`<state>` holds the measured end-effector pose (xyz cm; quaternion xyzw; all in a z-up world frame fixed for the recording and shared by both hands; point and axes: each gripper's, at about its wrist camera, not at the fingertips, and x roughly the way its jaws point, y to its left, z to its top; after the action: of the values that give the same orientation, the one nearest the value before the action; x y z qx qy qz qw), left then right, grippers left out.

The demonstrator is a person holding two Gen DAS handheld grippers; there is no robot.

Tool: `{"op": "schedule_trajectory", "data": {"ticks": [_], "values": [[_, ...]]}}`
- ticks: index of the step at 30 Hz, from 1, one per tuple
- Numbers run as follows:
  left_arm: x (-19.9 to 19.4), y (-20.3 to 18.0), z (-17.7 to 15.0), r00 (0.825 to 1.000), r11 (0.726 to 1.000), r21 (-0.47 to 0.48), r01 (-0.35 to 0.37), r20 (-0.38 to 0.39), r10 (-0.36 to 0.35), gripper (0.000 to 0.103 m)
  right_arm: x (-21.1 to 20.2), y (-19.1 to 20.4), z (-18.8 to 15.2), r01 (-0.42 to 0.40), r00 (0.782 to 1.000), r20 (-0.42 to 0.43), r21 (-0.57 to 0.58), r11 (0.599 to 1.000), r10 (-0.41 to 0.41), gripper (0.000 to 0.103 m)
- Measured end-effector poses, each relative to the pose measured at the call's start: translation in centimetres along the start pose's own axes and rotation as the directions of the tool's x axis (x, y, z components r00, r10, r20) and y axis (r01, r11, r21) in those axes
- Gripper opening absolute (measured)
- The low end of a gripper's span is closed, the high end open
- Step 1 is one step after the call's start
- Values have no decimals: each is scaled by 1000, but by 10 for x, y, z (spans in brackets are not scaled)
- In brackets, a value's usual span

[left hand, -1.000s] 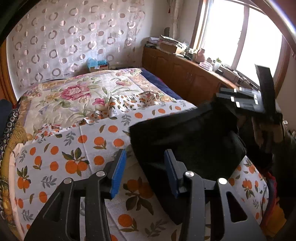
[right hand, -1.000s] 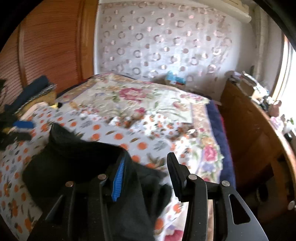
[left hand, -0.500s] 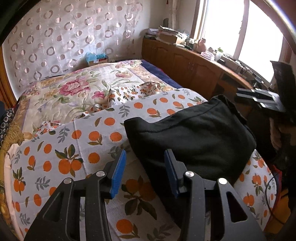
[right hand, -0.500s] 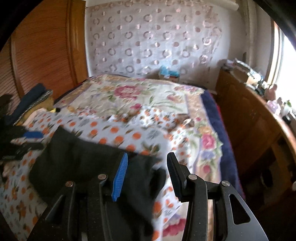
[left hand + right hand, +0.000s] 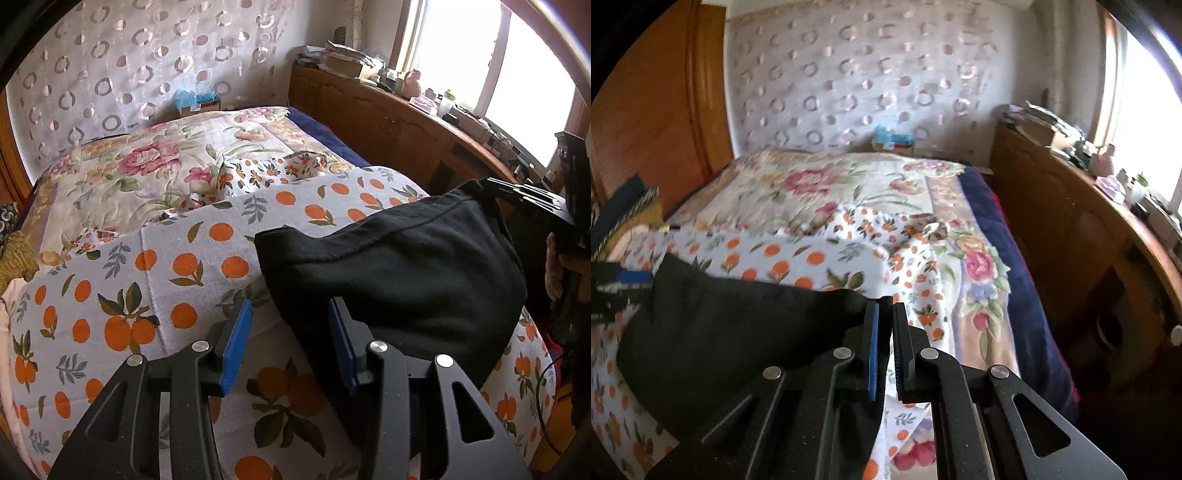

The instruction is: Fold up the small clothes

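Black cloth lies on the orange-printed bed cover, where the right gripper is closing on its edge for folding, while the left gripper waits apart.

A black garment, seamed near one edge, lies spread and slightly rumpled on the orange-print sheet at the bed's near end.
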<state>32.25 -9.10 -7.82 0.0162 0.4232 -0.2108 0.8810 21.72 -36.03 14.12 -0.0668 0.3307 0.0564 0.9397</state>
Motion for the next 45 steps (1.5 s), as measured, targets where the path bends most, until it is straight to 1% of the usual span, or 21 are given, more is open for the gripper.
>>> {"op": "schedule_trajectory", "data": {"ticks": [1, 2, 3, 4, 6, 8, 10, 13, 18, 23, 28, 29, 31, 32, 34, 35, 36, 37, 39, 41, 45], "values": [[1, 0, 0, 1000, 1000, -4, 4, -1, -4, 44, -2, -2, 0, -2, 1000, 3, 10, 1000, 2, 22], [5, 1, 1, 1000, 1000, -10, 13, -6, -13, 44, -4, -2, -2, -19, 1000, 13, 26, 999, 18, 29], [6, 1, 1, 1000, 1000, -13, 18, -10, -18, 44, -5, 2, -6, -40, 999, 20, 41, 998, 39, 48], [10, 2, 2, 999, 1000, -17, 25, -19, -26, 44, -7, 1, -7, -63, 998, 22, 52, 997, 62, 61], [18, 2, 3, 999, 999, -26, 37, -36, -38, 44, -3, 9, -13, -79, 997, 14, 48, 996, 79, 65], [22, 2, 4, 998, 999, -31, 45, -41, -46, 44, 8, 9, -28, -111, 994, -9, 53, 992, 112, 66], [23, 0, 5, 998, 999, -28, 46, -40, -48, 45, 16, 7, -31, -139, 989, -41, 60, 989, 141, 66], [24, -3, 6, 998, 999, -19, 45, -41, -46, 46, 25, 5, -31, -145, 985, -91, 47, 988, 149, 66], [23, -5, 6, 998, 999, -10, 50, -33, -51, 46, 43, -5, -28, -176, 971, -147, 109, 978, 191, 67], [23, -4, 7, 997, 998, -7, 63, -33, -63, 46, 50, -9, -21, -213, 960, -146, 169, 962, 238, 67], [25, -7, 9, 996, 997, -7, 79, -32, -79, 44, 56, -5, -21, -223, 959, -143, 147, 964, 244, 66], [24, -7, 9, 996, 996, -6, 87, -34, -87, 39, 55, -3, -23, -230, 958, -142, 147, 962, 250, 64], [24, -9, 8, 994, 995, -8, 98, -35, -99, 34, 56, -1, -25, -251, 952, -139, 143, 957, 271, 53], [25, -9, 8, 994, 995, -7, 104, -36, -104, 29, 57, 1, -27, -258, 951, -138, 145, 955, 278, 51], [24, -9, 8, 991, 991, -13, 130, -38, -130, 22, 57, 1, -29, -296, 939, -135, 153, 943, 317, 35], [23, -9, 8, 991, 992, -11, 129, -36, -129, 20, 58, 0, -29, -323, 928, -135, 166, 932, 346, 31], [21, -11, 8, 991, 992, -4, 127, -32, -127, 18, 59, -1, -30, -338, 923, -132, 171, 925, 362, 22], [18, -12, 8, 992, 992, 0, 126, -24, -126, 17, 58, 1, -30, -344, 923, -128, 154, 926, 364, 18], [8, -15, 8, 993, 993, -2, 119, 8, -119, 17, 51, 7, -31, -321, 937, -115, 97, 942, 331, 15], [-7, -16, 8, 990, 991, -4, 133, 51, -133, 16, 42, 8, -29, -309, 945, -83, 76, 948, 315, 14], [-50, -18, 8, 976, 987, -5, 161, 147, -158, 16, 18, 4, -17, -317, 948, 12, 66, 946, 317, 13]]}}
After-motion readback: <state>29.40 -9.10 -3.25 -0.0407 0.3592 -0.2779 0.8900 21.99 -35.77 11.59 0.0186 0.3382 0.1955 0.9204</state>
